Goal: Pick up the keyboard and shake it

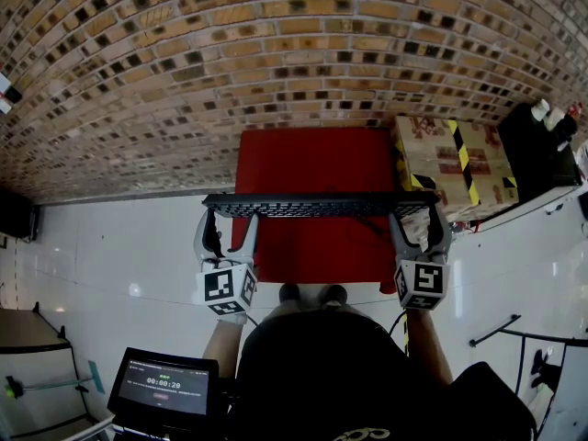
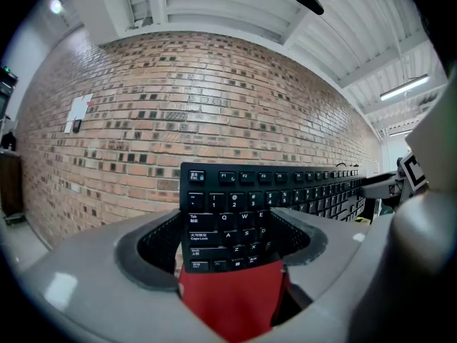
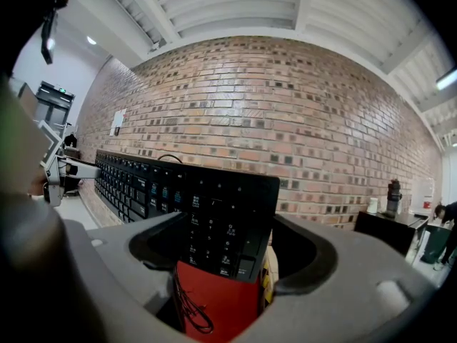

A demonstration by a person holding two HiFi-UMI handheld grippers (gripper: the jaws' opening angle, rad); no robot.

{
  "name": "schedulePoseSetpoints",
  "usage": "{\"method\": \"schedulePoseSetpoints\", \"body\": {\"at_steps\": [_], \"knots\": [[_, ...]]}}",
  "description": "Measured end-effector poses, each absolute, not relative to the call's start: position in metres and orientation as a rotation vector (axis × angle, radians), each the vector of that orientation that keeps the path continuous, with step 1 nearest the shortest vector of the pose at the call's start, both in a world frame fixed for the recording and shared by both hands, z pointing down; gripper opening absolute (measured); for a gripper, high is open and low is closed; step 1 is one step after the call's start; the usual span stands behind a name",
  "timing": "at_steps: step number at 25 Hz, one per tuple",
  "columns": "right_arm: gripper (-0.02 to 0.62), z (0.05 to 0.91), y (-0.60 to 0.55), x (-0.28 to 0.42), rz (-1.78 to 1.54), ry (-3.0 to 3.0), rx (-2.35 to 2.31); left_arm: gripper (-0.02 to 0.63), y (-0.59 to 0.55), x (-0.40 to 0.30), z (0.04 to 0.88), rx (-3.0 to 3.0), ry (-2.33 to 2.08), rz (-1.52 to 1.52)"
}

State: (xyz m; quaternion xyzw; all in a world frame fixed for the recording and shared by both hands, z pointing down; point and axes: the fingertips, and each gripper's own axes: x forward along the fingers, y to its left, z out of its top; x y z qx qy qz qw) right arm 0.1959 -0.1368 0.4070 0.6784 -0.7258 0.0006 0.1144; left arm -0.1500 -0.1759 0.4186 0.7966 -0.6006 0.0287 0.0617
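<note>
Brick wall behind, glossy white floor below, red table straight ahead under the work.

Left gripper: jaws pinched on the keyboard's left end. Its own view shows the pads over the Tab/Caps/Shift columns, w/ the left gripper biting from the near long edge. Right gripper: likewise clamped, on the numpad end. Its own view has the right gripper closed across the number block, nothing else between the jaws.

Keyboard is off the table, hanging in the air above the red top, approx level end to end. Key face is tipped toward the person, so from the head cam it reads as a thin dark band. In the left gripper view the keyboard runs off to the right; in the right gripper view the keyboard runs off to the left.

Key relation: long axis runs straight left-right btwn the two grippers, one at each end. Neither hand is nearer, so the load is shared. Pick-up looks done. The shake prob. needs both ends moving together, else the board twists in the pads. Thin black cable dangles by the right jaws and may swing.

Taped cardboard box sits just right of the table.
</note>
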Motion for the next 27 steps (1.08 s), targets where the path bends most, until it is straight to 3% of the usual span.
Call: {"method": "schedulePoseSetpoints", "body": {"at_steps": [27], "knots": [[0.353, 0.413, -0.134, 0.198, 0.035, -2.123, 1.996, 0.400, -0.171, -0.149, 0.419, 2.414, -1.827, 0.108]]}}
